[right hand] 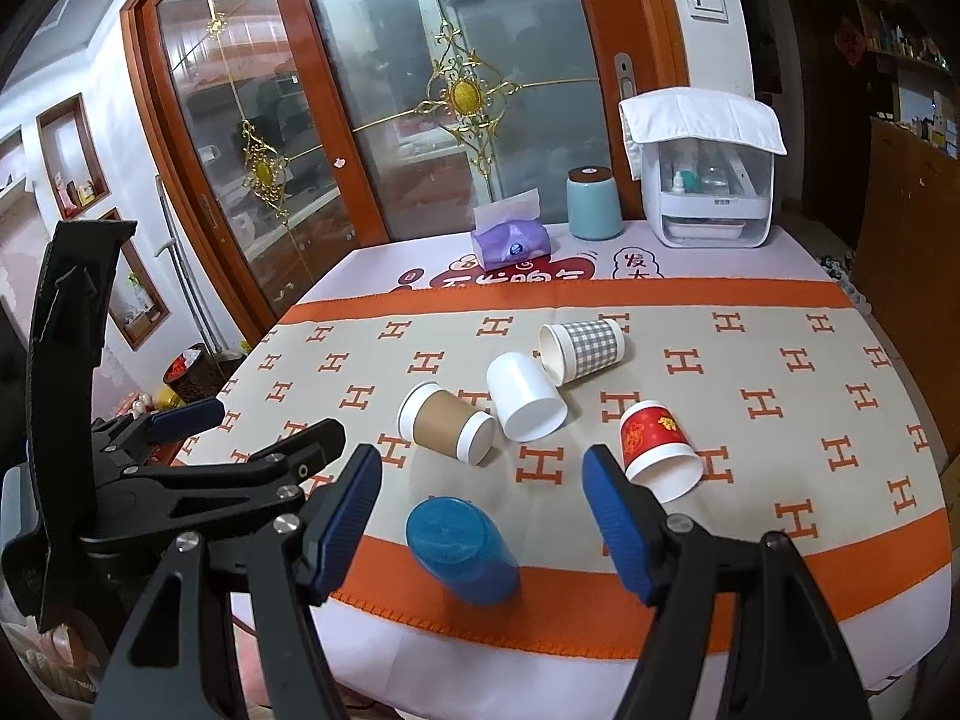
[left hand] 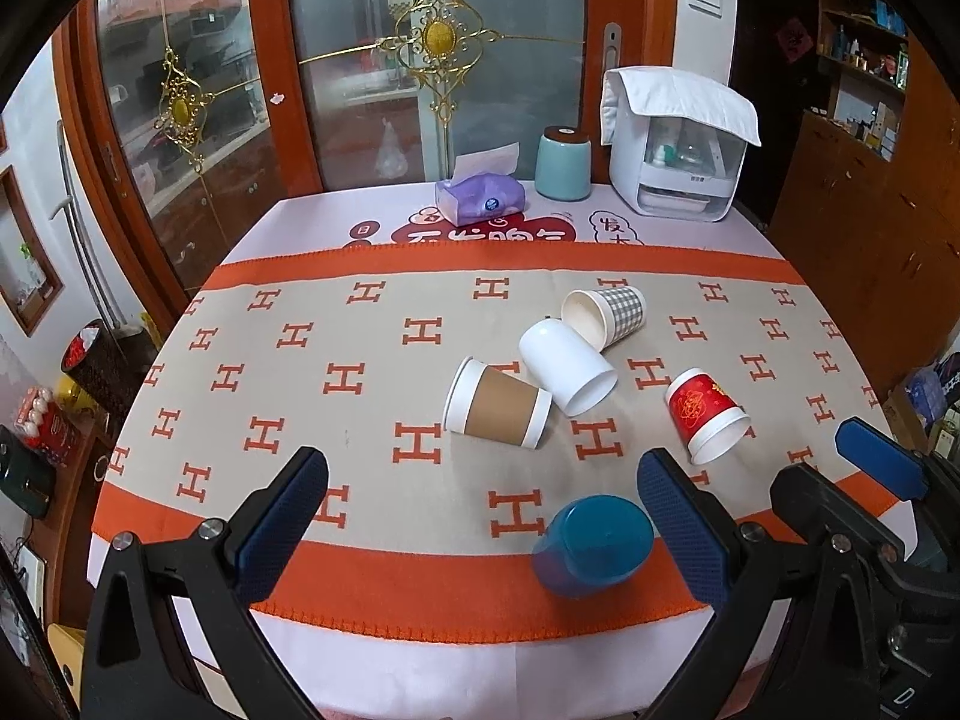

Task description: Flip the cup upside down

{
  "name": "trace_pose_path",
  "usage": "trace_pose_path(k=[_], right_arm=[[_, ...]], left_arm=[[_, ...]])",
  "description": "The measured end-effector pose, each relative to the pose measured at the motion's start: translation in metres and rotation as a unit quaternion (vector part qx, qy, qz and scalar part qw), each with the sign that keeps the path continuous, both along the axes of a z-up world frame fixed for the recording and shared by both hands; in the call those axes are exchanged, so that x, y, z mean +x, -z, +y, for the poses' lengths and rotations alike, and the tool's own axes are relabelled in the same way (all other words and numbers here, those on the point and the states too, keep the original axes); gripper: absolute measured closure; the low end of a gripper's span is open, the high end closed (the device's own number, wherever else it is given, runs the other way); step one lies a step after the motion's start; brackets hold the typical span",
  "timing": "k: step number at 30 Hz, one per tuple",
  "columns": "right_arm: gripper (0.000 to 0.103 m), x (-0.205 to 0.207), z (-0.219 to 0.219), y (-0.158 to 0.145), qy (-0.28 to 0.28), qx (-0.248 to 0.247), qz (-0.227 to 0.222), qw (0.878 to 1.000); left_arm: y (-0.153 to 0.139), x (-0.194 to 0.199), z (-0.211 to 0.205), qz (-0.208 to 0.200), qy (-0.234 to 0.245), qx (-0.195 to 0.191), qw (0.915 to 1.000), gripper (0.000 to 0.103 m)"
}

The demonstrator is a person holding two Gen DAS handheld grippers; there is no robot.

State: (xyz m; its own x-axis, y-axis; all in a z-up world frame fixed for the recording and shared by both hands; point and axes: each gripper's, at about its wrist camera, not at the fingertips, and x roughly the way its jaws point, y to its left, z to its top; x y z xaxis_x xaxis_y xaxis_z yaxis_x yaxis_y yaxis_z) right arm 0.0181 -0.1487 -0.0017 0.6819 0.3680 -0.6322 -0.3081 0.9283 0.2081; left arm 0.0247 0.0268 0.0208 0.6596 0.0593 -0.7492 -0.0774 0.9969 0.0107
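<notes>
A blue plastic cup stands upside down on the near orange band of the cloth; it also shows in the right wrist view. A brown paper cup, a white cup, a checked cup and a red cup lie on their sides behind it. My left gripper is open and empty, above the near table edge. My right gripper is open and empty, its jaws either side of the blue cup.
A purple tissue pack, a teal canister and a white appliance with a towel on it stand at the far edge of the table. A glass sliding door is behind. Wooden cabinets are at the right.
</notes>
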Motion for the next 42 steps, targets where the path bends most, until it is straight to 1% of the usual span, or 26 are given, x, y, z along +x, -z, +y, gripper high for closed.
trace_pose_path(k=[10, 42], right_arm=[[0.033, -0.001, -0.001, 0.000, 0.004, 0.000, 0.000, 1.000], [0.034, -0.002, 0.000, 0.005, 0.007, -0.003, -0.002, 1.000]], left_arm=[[0.004, 0.002, -0.001, 0.014, -0.004, -0.002, 0.9999, 0.001], [0.012, 0.003, 0.000, 0.027, -0.015, -0.005, 0.9995, 0.001]])
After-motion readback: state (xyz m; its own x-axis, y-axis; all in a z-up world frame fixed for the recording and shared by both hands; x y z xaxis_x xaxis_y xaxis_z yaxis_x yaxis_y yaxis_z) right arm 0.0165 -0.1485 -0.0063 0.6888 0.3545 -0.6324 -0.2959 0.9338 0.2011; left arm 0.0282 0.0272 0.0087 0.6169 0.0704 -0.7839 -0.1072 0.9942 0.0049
